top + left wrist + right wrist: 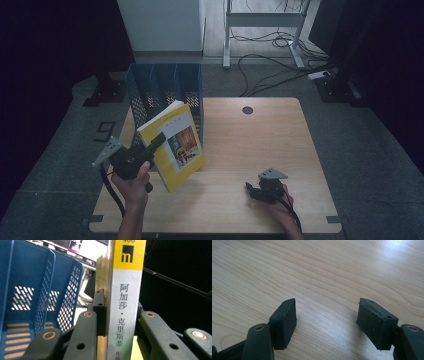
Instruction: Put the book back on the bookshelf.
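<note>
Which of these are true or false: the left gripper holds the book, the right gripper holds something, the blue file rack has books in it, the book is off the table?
The left gripper is shut on the yellow book, clamping it at the spine: true.
The right gripper holds something: false, it is open above bare table.
The blue file rack has books in it: false, the compartments that show look empty.
The book is lifted off the table, in front of the rack: true.

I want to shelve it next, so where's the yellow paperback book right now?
In the high view the yellow paperback book is at table-left, clamped in the left gripper, just in front of the blue plastic file rack.
</note>
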Demonstrator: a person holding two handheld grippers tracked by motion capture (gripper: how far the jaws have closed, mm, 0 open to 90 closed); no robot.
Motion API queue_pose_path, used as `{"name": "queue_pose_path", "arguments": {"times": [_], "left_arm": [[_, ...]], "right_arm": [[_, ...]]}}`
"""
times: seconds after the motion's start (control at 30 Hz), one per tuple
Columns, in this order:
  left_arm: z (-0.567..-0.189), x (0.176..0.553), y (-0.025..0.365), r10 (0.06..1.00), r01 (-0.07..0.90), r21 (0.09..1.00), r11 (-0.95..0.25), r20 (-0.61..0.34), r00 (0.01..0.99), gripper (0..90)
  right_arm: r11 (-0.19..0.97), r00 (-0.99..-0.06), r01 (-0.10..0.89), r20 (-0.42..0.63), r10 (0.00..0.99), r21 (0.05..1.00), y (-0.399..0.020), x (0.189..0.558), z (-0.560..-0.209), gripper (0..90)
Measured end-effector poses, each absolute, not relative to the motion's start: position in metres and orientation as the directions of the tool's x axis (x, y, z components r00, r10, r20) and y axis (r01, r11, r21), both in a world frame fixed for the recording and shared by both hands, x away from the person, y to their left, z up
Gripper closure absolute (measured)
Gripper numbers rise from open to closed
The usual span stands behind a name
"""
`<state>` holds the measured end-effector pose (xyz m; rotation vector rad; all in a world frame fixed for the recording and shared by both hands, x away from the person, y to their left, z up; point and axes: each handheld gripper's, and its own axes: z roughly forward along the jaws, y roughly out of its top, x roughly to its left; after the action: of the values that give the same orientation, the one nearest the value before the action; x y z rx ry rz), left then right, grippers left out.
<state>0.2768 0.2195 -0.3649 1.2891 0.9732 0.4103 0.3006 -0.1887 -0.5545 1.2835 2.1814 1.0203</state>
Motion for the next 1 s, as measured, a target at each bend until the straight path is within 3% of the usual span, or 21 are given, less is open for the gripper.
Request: {"name": "queue_pose_path", "arguments": {"times": [1.0], "left_arm": [[-0.353,0.307,0.207,0.772,0.248,0.932,0.264,-0.358,0.526,75.3]], "right_arm": [[0.296,-0.475,0.577,0.018,0.88,0.761,-0.19,0.301,-0.555,30.7]]}}
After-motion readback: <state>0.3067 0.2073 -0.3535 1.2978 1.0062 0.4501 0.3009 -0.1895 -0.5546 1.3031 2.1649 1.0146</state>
